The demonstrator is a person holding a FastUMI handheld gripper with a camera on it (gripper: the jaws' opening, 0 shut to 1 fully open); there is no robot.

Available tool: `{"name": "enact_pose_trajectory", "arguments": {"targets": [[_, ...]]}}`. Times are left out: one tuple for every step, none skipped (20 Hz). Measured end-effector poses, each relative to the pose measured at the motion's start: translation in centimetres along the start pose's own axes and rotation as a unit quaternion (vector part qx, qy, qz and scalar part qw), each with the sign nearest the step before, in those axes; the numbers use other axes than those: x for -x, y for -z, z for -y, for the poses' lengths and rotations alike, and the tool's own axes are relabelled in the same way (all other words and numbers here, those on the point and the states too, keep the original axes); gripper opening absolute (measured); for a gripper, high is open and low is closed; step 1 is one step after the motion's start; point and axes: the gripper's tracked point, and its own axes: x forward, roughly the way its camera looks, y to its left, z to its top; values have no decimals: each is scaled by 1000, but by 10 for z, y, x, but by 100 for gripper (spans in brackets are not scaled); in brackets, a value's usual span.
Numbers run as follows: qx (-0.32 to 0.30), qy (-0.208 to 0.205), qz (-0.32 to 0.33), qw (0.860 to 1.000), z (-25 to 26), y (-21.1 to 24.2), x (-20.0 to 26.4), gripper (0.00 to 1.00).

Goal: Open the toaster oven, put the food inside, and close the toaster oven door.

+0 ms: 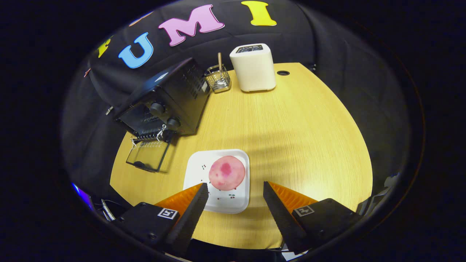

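the tool (236, 191) hung above the pale wooden worktop (291, 120) with its fingers spread apart and nothing between them. just ahead of them lay a round pink slice of food (226, 173) on a square white plate (196, 174). beyond, to the left, stood the black toaster oven (171, 98), its glass door (148, 155) folded down open onto the worktop. a small wire basket (217, 80) and a cream boxy appliance (253, 69) stood farther back.

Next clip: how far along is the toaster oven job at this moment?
Done: the toaster oven door already lies folded down on the table. In hand: nothing; the gripper hangs with jaws open, apart over the white plate and empty. Left: the pink round food still sits on the plate, so picking it up, loading it and closing the door remain.
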Motion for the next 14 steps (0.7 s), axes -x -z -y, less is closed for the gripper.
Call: {"name": "enact_pose_trajectory", "arguments": {"targets": [[11,0,-11,1000,5,6,-8,100],[24,2,-21,1000,10,12,-14,100],[37,4,-29,999,12,16,-22,100],[47,5,-37,998,13,19,-30,100],[55,5,-43,998,13,21,-36,100],[61,7,-50,997,13,25,-40,100],[66,8,-58,996,14,26,-44,97],[69,4,-47,996,11,21,-44,97],[71,3,-58,996,10,23,-46,94],[72,5,-54,996,9,22,-47,90],[74,6,-68,995,10,26,-48,85],[79,12,-63,995,10,23,-48,79],[90,23,-72,993,14,27,-48,67],[101,34,-72,992,15,28,-49,62]]}}
